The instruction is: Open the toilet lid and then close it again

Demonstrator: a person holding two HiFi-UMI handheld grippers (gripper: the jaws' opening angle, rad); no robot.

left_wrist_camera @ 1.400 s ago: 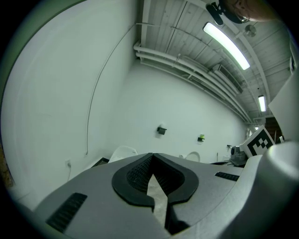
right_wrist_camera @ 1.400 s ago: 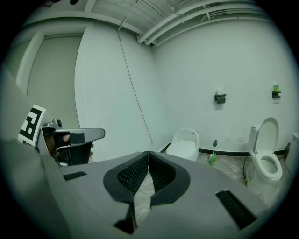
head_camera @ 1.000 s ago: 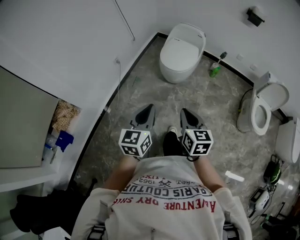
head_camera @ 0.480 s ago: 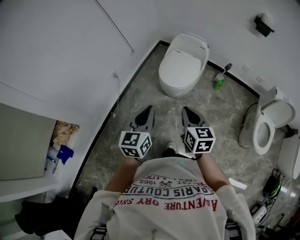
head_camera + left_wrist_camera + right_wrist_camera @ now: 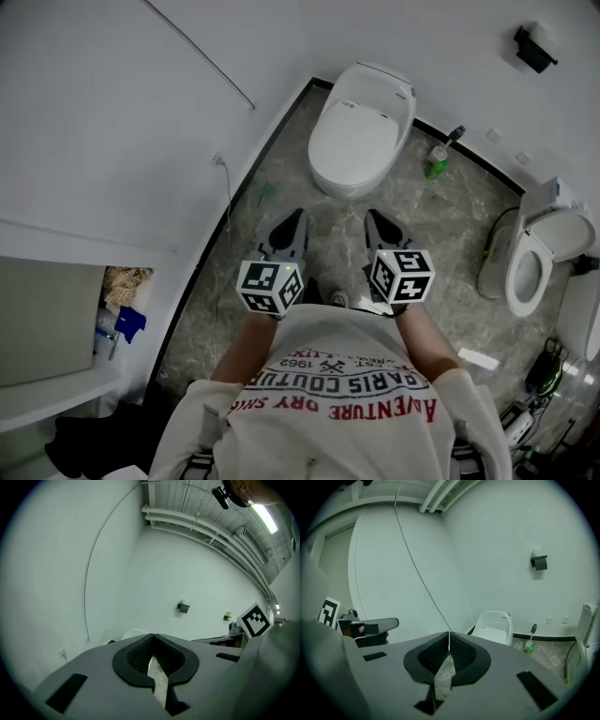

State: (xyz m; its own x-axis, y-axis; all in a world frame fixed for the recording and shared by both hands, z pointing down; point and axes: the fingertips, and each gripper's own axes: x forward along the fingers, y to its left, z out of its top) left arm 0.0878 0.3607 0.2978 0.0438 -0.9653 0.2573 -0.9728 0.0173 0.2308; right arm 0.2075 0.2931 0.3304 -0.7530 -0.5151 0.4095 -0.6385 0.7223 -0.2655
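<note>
A white toilet with its lid down stands against the far wall in the head view; it also shows in the right gripper view as the toilet. In the left gripper view only the toilet's top edge peeks over the jaws. My left gripper and right gripper are held side by side in front of me, both shut and empty, a short way before the bowl's front. In their own views the left gripper and right gripper have their jaws pressed together.
A second toilet with its lid raised stands at the right. A green bottle sits on the floor by the wall, and a paper holder hangs above it. A shelf with a blue item is at the left. Cables and gear lie lower right.
The person has stepped forward: the toilet has drawn nearer and shifted lower in the head view. Both grippers kept their pose, side by side and shut.
</note>
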